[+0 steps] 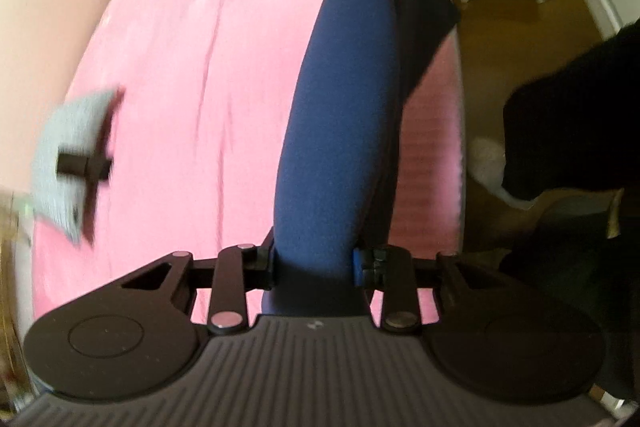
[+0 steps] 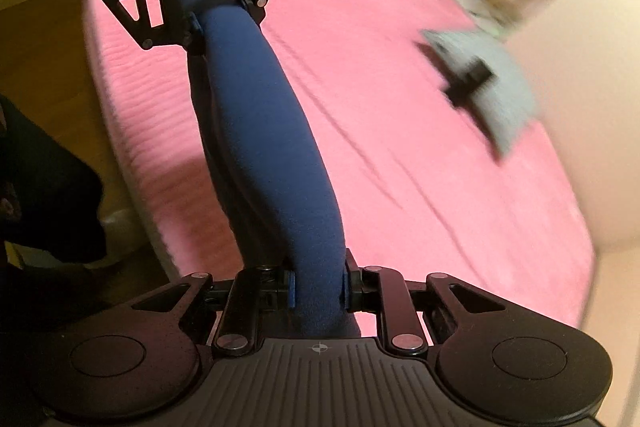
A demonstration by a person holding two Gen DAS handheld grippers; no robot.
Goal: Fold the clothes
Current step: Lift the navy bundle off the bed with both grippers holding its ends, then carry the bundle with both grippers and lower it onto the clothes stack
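Both tongs clamped on one navy-blue fleece garment [image 1: 340, 115], stretched taut in the air between left gripper [image 1: 314, 261] and right gripper [image 2: 318, 285], above the pink plush bedspread [image 2: 400, 167]. No fold made yet, I'd say. Grey folded cloth [image 2: 492, 83] lies aside.

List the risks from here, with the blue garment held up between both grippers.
1. The blue garment is bunched into a thick roll between the left hand-held gripper and the right hand-held gripper, so a fold started now could come out lumpy.
2. Part of it hangs past the edge of the pink bed; if either grip gives, it could drop to the floor.
3. The folded grey cloth could get swept aside.
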